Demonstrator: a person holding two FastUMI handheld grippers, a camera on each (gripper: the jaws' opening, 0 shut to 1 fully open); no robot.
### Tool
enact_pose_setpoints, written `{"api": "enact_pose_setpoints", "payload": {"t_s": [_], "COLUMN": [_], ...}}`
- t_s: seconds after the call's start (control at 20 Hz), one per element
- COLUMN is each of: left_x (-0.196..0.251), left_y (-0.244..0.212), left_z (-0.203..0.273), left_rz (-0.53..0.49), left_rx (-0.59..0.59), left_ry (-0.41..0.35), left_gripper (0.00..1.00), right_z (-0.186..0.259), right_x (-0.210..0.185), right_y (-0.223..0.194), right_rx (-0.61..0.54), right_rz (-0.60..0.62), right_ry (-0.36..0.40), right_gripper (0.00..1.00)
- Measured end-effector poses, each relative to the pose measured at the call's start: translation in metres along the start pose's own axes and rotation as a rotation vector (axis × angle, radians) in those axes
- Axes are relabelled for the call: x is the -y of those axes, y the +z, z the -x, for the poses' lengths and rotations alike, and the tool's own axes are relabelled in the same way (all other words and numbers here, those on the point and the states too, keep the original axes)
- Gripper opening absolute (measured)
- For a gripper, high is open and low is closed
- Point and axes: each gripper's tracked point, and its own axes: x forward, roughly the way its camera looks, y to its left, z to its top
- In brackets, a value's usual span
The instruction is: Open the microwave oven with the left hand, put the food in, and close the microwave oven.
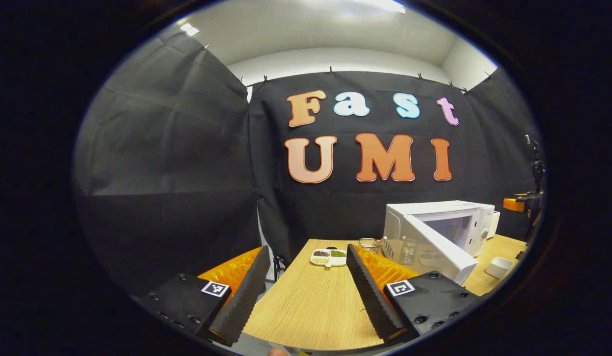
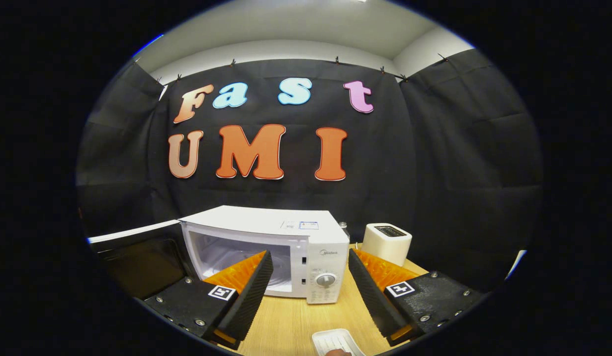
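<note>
Microwave [image 2: 266, 252] stands on the table [image 2: 291, 321] just ahead of the right gripper [image 2: 306, 291], whose fingers are spread wide with nothing between them. Its door [image 2: 138, 257] hangs open, swung out beyond that gripper's left finger [image 2: 249, 291], and the cavity shows pale and lit behind the fingertip. The control dial sits straight ahead between the two fingers. A white toaster [image 2: 386, 242] stands past the right finger, beside the microwave. A white dish [image 2: 335, 342] lies on the table close below, between the fingers; what it holds cannot be made out.

The left gripper [image 1: 306, 291] is likewise spread and holds nothing. In the left gripper view the microwave [image 1: 444, 227] lies ahead and off to the right of it, door [image 1: 434, 247] angled out toward the camera. A divided plate [image 1: 328, 257] of food sits farther along the table [image 1: 311, 306], straight ahead between the fingers, with a small glass cup [image 1: 369, 243] just beyond it. A small white dish [image 1: 499, 267] rests at far right.
</note>
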Motion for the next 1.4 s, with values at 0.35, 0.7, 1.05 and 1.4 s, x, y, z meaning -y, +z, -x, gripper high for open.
{"api": "enact_pose_setpoints", "payload": {"t_s": [0.35,0.7,1.05,1.4], "left_x": [0.038,0.075,0.148,0.236], "left_y": [-0.041,-0.071,-0.09,-0.092], "left_z": [-0.029,-0.031,-0.005,0.013], "left_rz": [0.023,0.006,-0.01,-0.005], "left_rx": [-0.074,-0.133,-0.204,-0.218], "left_ry": [-0.093,-0.149,-0.326,-0.499], "left_gripper": [1.0,0.21,0.05,0.05], "right_z": [0.035,0.046,0.051,0.055], "right_x": [0.05,0.068,0.083,0.099], "right_y": [0.015,0.011,-0.004,-0.018], "right_rx": [0.05,0.054,0.039,0.015], "right_rz": [-0.012,-0.037,-0.089,-0.098], "right_ry": [-0.049,-0.055,-0.057,-0.074], "right_gripper": [0.95,0.95,0.95,0.95]}}
